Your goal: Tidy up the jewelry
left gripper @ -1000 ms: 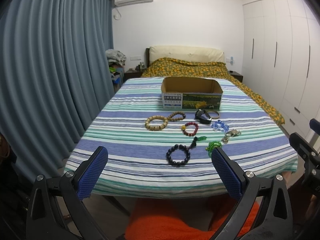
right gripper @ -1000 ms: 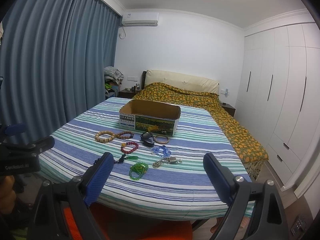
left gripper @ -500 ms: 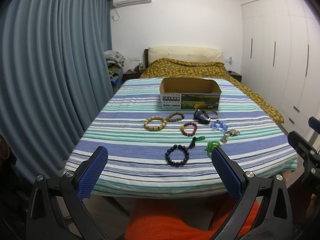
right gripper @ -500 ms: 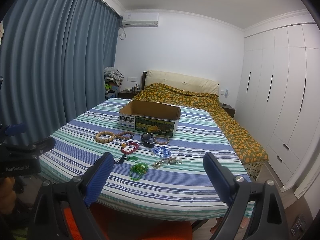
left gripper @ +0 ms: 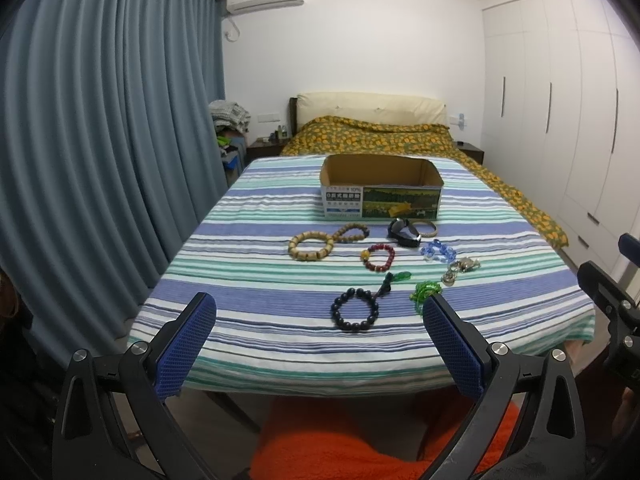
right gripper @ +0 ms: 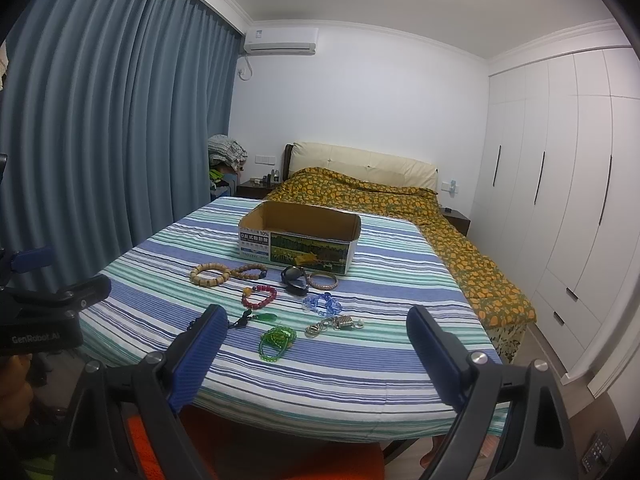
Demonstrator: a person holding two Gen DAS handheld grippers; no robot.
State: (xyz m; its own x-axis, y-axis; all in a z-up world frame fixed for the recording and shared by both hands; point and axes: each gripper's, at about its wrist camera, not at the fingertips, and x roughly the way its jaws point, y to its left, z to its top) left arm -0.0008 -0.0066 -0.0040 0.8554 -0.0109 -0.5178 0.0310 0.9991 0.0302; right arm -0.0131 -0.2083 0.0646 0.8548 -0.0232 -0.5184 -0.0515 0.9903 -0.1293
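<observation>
**Left wrist and right wrist views: jewelry spread before two empty, wide hand-held grippers**

Left wrist view shows the left hand-held gripper (left gripper: 319, 322) spread wide, its blue pads holding nothing, poised at the near edge of a table (left gripper: 248, 240) covered in a striped cloth. Between and just beyond its fingers lies a black bead bracelet (left gripper: 354, 309), the nearest piece. A green bead bracelet (left gripper: 426, 291) sits just past the tip of its right-side finger. Farther off lie a dark red bead bracelet (left gripper: 379, 257), a large tan wooden bracelet (left gripper: 311, 245) touching a smaller brown bead bracelet (left gripper: 352, 233), a blue crystal bracelet (left gripper: 438, 251), a metal keyring cluster (left gripper: 460, 269), a black watch (left gripper: 404, 232) and a thin bangle (left gripper: 426, 227). Behind them all stands an open cardboard box (left gripper: 380, 196), well apart from the gripper.

From the right wrist view, the right hand-held gripper (right gripper: 314, 342) is likewise wide and empty, held off the near table edge. The green bead bracelet (right gripper: 277, 340) lies closest, between its fingers, with the keyring cluster (right gripper: 335, 324) just beyond and the blue crystal bracelet (right gripper: 322, 305) past that. The black bead bracelet is mostly hidden behind the left-side finger. The cardboard box (right gripper: 298, 236) stands at the far side of the jewelry.
</observation>
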